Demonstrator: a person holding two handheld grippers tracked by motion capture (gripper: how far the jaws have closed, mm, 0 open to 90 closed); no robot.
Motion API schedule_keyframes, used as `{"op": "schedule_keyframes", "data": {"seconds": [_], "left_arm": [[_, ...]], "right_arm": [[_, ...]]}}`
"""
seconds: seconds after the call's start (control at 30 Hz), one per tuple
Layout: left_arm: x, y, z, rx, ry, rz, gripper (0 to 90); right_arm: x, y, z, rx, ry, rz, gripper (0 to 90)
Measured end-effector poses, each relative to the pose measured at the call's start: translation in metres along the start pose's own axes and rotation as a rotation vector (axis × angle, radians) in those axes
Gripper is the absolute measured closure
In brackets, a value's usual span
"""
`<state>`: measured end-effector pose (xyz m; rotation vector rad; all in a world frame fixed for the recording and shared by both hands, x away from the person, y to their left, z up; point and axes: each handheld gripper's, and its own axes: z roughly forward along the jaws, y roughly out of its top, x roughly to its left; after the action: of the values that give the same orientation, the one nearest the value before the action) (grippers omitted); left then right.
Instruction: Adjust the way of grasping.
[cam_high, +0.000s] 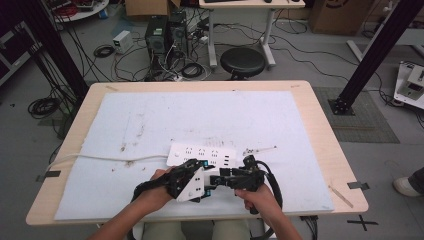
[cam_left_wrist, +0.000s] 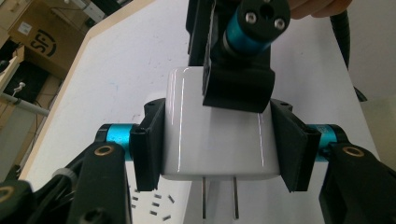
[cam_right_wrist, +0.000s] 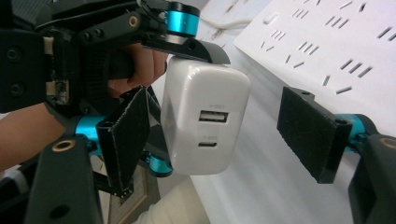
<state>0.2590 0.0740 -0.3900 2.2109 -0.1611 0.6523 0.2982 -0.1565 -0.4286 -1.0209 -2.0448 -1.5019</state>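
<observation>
Your glossy white plastic charger block (cam_left_wrist: 219, 140), rounded at its corners, hangs above the flat white power strip (cam_right_wrist: 327, 42). Its two metal prongs (cam_left_wrist: 219, 198) point down, and two USB ports (cam_right_wrist: 212, 128) sit on its end face.

Robotics lab workspace, as I see it from the high view.

I note a wooden table (cam_high: 320, 130) under a white mat (cam_high: 150, 130), desktop computer towers (cam_high: 165, 35) amid tangled floor cables (cam_high: 42, 106), black aluminium frame posts (cam_high: 372, 50), a round stool (cam_high: 242, 61) and cardboard boxes (cam_high: 146, 7).
</observation>
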Motion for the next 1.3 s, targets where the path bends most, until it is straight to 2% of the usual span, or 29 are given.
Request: {"op": "schedule_keyframes", "data": {"seconds": [0.13,0.23,0.3,0.33,0.37,0.6,0.63,0.67,0.7,0.73,0.77,0.83,0.97,1.0,1.03,1.07,1.13,1.17,1.2,1.23,1.27,1.3], "left_arm": [[-0.001,0.001,0.0,-0.001,-0.004,0.006,42.5],[-0.003,0.003,0.002,0.001,-0.005,0.013,42.5],[-0.003,0.003,0.002,0.001,-0.005,0.013,42.5],[-0.003,0.003,0.002,0.0,-0.005,0.018,42.5],[-0.003,0.003,0.002,0.0,-0.004,0.019,42.5],[-0.004,0.003,0.001,0.003,0.001,0.038,42.4],[-0.005,0.003,0.002,0.004,-0.003,0.018,42.3],[-0.005,0.003,0.002,0.004,-0.003,0.018,41.9],[-0.003,0.001,0.004,0.001,-0.021,-0.016,41.5],[-0.003,0.001,0.004,0.001,-0.021,-0.016,40.4],[-0.001,0.0,0.005,-0.002,-0.033,-0.04,36.7],[0.002,-0.003,0.007,0.005,-0.036,-0.108,27.2],[0.007,-0.016,0.004,-0.01,-0.048,-0.218,26.8],[0.007,-0.016,0.004,-0.01,-0.048,-0.218,26.7],[0.01,-0.023,0.0,-0.03,-0.045,-0.277,26.7],[0.014,-0.029,-0.005,-0.052,-0.038,-0.329,26.3],[0.019,-0.036,-0.011,-0.076,-0.02,-0.394,24.6],[0.019,-0.036,-0.011,-0.076,-0.02,-0.394,23.6],[0.021,-0.04,-0.014,-0.081,-0.007,-0.42,23.6],[0.023,-0.044,-0.017,-0.089,0.008,-0.443,23.6],[0.027,-0.051,-0.023,-0.113,0.035,-0.505,23.5],[0.027,-0.051,-0.023,-0.113,0.035,-0.505,23.5]], "right_arm": [[0.0,0.0,0.001,0.007,0.008,0.001,30.6],[-0.001,-0.001,0.004,0.026,0.036,0.003,40.9],[-0.001,-0.001,0.004,0.029,0.045,0.001,40.9],[-0.001,-0.001,0.004,0.032,0.063,0.003,49.0],[-0.001,-0.001,0.003,0.032,0.073,0.001,52.1],[-0.002,-0.001,0.002,0.049,0.089,0.001,60.5],[-0.001,0.0,0.002,0.048,0.088,0.0,61.1],[-0.001,-0.001,0.002,0.048,0.089,-0.007,61.7],[-0.001,0.0,0.002,0.049,0.086,-0.013,62.2],[-0.001,0.0,0.002,0.049,0.077,-0.02,62.9],[-0.001,0.0,0.001,0.053,0.057,-0.039,63.2],[-0.002,0.0,-0.003,0.051,0.026,-0.046,63.4],[-0.002,0.0,-0.011,0.016,0.005,-0.057,63.5],[-0.002,0.0,-0.011,0.016,0.005,-0.057,63.5],[-0.002,0.0,-0.014,0.007,-0.008,-0.067,63.5],[-0.001,0.0,-0.021,0.004,-0.066,-0.093,63.5],[-0.002,-0.001,-0.026,-0.009,-0.089,-0.103,63.5],[-0.003,-0.001,-0.03,-0.014,-0.104,-0.112,63.5],[-0.002,0.0,-0.033,-0.016,-0.124,-0.119,63.6],[-0.002,0.0,-0.033,-0.016,-0.124,-0.119,63.6],[-0.003,0.0,-0.041,-0.025,-0.155,-0.137,63.6],[-0.003,0.0,-0.041,-0.025,-0.155,-0.137,63.6]]}}
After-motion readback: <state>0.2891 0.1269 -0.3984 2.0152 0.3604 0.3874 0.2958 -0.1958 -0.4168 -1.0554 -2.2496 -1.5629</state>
